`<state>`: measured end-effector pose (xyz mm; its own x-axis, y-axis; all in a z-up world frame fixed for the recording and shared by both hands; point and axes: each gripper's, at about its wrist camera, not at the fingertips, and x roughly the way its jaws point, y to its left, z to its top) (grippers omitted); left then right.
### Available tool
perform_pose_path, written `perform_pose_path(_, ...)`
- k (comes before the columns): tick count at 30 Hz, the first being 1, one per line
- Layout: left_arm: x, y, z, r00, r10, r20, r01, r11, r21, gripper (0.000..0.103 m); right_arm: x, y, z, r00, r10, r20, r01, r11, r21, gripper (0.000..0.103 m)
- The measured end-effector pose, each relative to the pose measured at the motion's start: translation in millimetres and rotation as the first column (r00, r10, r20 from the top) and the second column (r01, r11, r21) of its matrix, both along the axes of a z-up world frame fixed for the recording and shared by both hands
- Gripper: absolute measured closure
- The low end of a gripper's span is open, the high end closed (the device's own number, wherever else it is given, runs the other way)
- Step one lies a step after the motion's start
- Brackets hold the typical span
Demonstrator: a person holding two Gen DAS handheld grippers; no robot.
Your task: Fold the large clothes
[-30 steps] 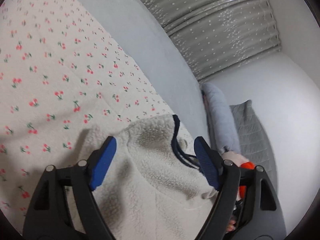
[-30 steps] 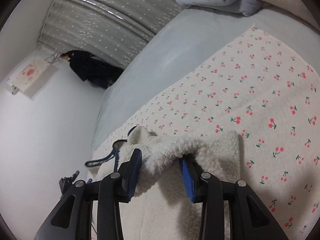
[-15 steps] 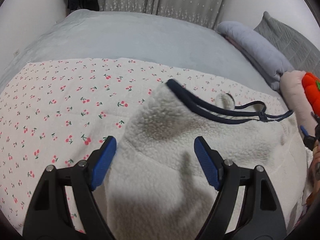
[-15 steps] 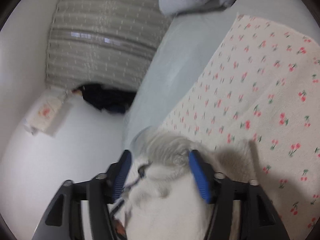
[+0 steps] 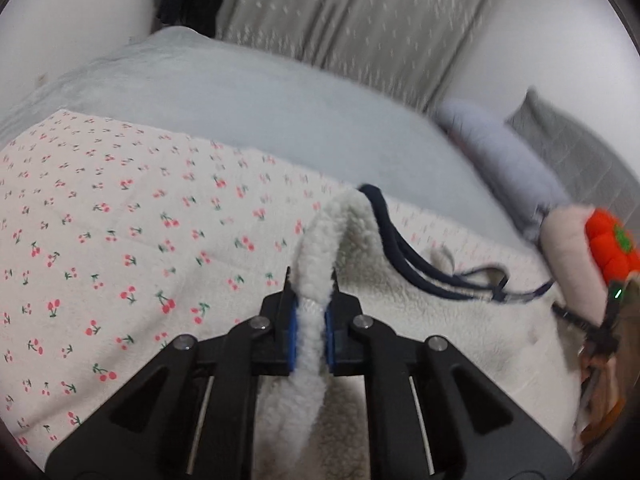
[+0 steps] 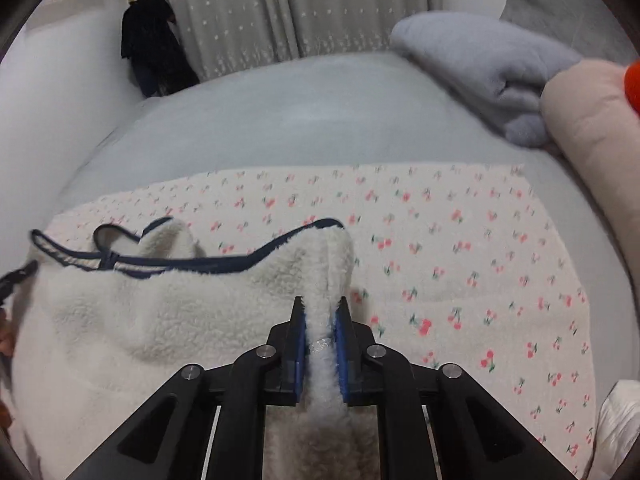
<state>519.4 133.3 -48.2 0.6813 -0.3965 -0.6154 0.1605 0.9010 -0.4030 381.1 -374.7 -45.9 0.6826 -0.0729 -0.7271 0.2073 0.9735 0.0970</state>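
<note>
Bed [image 6: 304,120]: grey cover, with a cherry-print sheet [image 5: 120,240] spread across the near half. Curtain [image 6: 340,8] and a dark garment [image 6: 154,48] hanging behind; grey blanket [image 6: 480,64] and pillows at the far right edge.

Fleece [image 6: 160,320]: cream, navy-trimmed, lying on the cherry sheet at its near edge, navy cord [image 5: 440,276] trailing across it toward the pillows. Not folded yet; it's bunched, with one trimmed edge standing up.

What changed: a second ago both tools were spread wide over the fleece and rolled over on their side. Now both sit level, and both jaws have just been closing.
- left gripper [image 5: 312,280]: clamped on a ridge of fleece, pile bulging out between the blue pads.
- right gripper [image 6: 320,308]: same, pinched on a ridge just below the navy trim.

Read: grab phase looks done, two holds on the same garment. Next is probably lift and spread, or carry one edge over. Risk: both pinches are thick pile, so it could be one layer or several; can't tell which.

Containers: none in view. Nothing holds the fleece but the sheet under it.
</note>
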Motion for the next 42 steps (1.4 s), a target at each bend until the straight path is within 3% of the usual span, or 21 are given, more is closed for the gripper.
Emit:
perform_pose_path(3,10,4,-22,0.998,0.042,-0.052,-0.042,0.999,-0.002,0.091,2,-16,-12,0.997,-0.082,0.004,0.081,0.995,0.066,0.092)
perform_pose_path(6,29,-8,-60,0.983,0.058,-0.173,-0.046,0.996,0.075,0.09,15,-22,-44,0.99,-0.095,-0.108,0.105,0.991,0.087,0.092)
perform_pose_path(8,36,-13,-62,0.977,0.076,-0.2,-0.055,0.992,0.111,0.085,17,-21,-50,0.986,-0.096,-0.137,0.108,0.991,0.083,0.09)
perform_pose_path(10,35,-22,-57,0.976,0.08,-0.201,-0.04,0.98,0.197,0.079,14,-16,-43,0.988,-0.083,-0.131,0.092,0.994,0.061,0.086)
perform_pose_path(12,29,-26,-48,0.98,0.085,-0.181,-0.04,0.97,0.238,0.068,7,-12,-31,0.99,-0.075,-0.117,0.081,0.996,0.048,0.076)
perform_pose_path(14,18,-26,-35,0.984,0.087,-0.154,-0.044,0.964,0.263,0.039,-3,-8,-17,0.992,-0.074,-0.098,0.078,0.996,0.035,0.053)
perform_pose_path(15,12,-23,-28,0.987,0.084,-0.139,-0.045,0.963,0.264,0.03,-11,-6,-9,0.994,-0.068,-0.081,0.071,0.997,0.029,0.046)
perform_pose_path(16,3,-21,-20,0.988,0.088,-0.128,-0.052,0.964,0.261,0.02,-15,-4,0,0.996,-0.065,-0.061,0.066,0.998,0.017,0.038)
perform_pose_path(22,-45,-4,14,0.982,0.067,-0.174,-0.031,0.979,0.2,0.014,-56,19,45,0.999,-0.019,-0.026,0.018,0.998,-0.064,0.025)
perform_pose_path(28,-100,23,23,0.97,0.086,-0.229,-0.058,0.99,0.125,0.008,-101,51,62,0.999,0.049,-0.022,-0.051,0.994,-0.097,0.021)
perform_pose_path(32,-134,51,15,0.964,0.118,-0.238,-0.108,0.993,0.058,0.008,-125,65,54,0.996,0.075,-0.038,-0.079,0.989,-0.124,0.021)
perform_pose_path(37,-161,80,-13,0.93,0.123,-0.346,-0.143,0.989,-0.034,0.008,-154,59,34,0.993,0.077,-0.086,-0.081,0.996,-0.044,0.021)
perform_pose_path(42,-171,90,-37,0.909,0.088,-0.407,-0.144,0.984,-0.109,0.008,-172,34,16,0.993,0.016,-0.115,-0.007,0.997,0.077,0.021)
